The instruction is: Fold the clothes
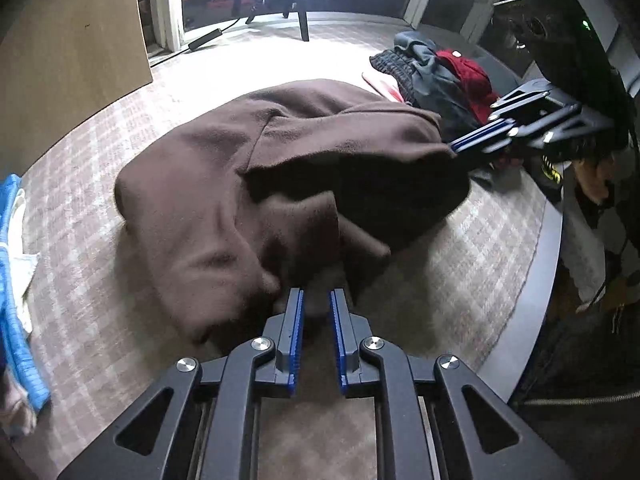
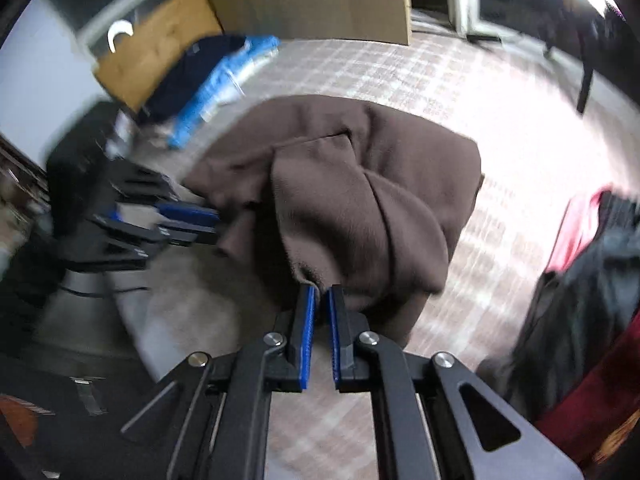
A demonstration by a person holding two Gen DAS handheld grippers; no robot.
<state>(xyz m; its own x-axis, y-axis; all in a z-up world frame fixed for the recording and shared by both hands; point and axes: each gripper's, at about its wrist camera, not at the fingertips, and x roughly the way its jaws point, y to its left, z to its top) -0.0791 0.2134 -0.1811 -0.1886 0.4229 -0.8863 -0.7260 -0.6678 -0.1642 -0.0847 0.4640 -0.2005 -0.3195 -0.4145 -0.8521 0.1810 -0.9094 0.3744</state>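
Note:
A brown fleece garment (image 1: 224,184) lies bunched on the checked surface (image 1: 100,280). In the left wrist view my left gripper (image 1: 318,294) is at the garment's near edge, with blurred brown cloth between its blue pads; the jaws stand narrow and grip it. From the right, my right gripper (image 1: 454,146) meets the garment's far right edge. The right wrist view shows the right gripper (image 2: 321,292) shut on a hem of the brown garment (image 2: 360,184), which rises in a fold from the tips. My left gripper (image 2: 208,220) is blurred at the garment's left edge.
A pile of red, grey and dark clothes (image 1: 440,76) lies behind the garment, also seen as clothes (image 2: 580,260). Blue and white cloth (image 1: 16,280) lies at the left edge. A tan board (image 1: 72,40) stands behind. The surface's dark rim (image 1: 548,240) curves on the right.

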